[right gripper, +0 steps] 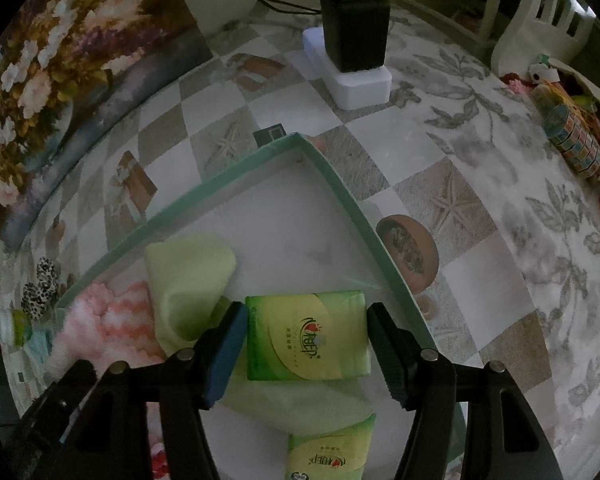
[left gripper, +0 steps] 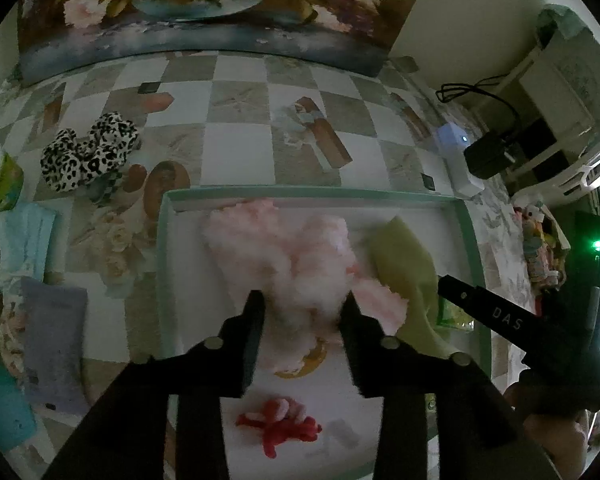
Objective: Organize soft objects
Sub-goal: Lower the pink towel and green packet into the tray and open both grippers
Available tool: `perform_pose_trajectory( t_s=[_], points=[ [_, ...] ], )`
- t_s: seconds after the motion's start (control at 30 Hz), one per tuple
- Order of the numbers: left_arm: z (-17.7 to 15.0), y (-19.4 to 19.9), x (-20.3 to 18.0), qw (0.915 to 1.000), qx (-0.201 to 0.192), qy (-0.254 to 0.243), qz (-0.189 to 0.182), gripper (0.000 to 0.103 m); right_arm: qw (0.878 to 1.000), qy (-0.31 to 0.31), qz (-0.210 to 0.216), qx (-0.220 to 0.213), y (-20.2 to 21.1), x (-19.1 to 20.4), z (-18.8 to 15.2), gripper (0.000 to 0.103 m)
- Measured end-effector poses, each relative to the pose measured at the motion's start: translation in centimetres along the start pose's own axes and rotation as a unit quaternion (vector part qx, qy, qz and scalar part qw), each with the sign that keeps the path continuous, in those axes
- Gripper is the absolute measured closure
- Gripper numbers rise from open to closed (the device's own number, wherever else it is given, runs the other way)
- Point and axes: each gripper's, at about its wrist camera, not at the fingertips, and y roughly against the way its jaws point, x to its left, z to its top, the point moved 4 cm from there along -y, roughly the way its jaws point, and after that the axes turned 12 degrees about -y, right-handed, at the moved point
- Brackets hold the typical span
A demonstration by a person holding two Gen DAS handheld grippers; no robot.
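A shallow tray with a mint-green rim lies on the patterned tablecloth. Inside it are a pink fluffy item, a pale green cloth, and a small red and pink woolly piece. My left gripper hangs over the tray, open, its tips flanking the near end of the pink fluff. My right gripper is shut on a green tissue pack that rests on the green cloth. A second tissue pack lies just below it.
Left of the tray lie a leopard-print soft item, a lilac cloth and a pale blue pack. A black adapter with cables stands on a white box behind the tray. A flower painting leans on the wall.
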Motion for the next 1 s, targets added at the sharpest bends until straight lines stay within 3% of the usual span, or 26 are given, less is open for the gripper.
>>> perform_pose_trajectory(
  t_s=[0.2,0.4,0.47,0.53,0.77,0.83,0.9,1.0],
  points=[
    [0.2,0.9,-0.1,1.0000,-0.005,0.001,0.003,0.044,1.000,0.006,-0.010,-0.001,0.4,0.3,0.0,0.035],
    [0.7,2.7,0.3,0.9998,-0.017,0.006,0.004,0.043,1.000,0.016,-0.010,-0.016,1.7,0.8,0.1,0.034],
    [0.9,3.4,0.5,0.9996,-0.024,0.010,0.012,0.040,0.999,0.021,-0.011,-0.022,2.2,1.1,0.2,0.034],
    [1.0,4.1,0.9,0.9992,-0.031,0.014,0.022,0.031,0.999,0.027,-0.011,-0.029,2.7,1.5,0.1,0.034],
    [0.8,4.7,3.2,0.9966,-0.034,0.036,0.065,0.030,0.997,0.064,-0.009,-0.043,4.0,3.5,-0.8,0.030],
    [0.7,4.7,3.6,0.9960,-0.032,0.039,0.074,0.023,0.997,0.069,-0.008,-0.042,3.9,4.0,-1.1,0.029],
    [0.6,4.6,4.0,0.9953,-0.032,0.044,0.080,0.016,0.996,0.078,-0.010,-0.042,3.8,4.5,-1.5,0.024],
    [0.5,4.4,4.3,0.9947,-0.027,0.046,0.088,0.016,0.995,0.092,-0.012,-0.042,3.7,5.1,-1.9,0.019]
  ],
)
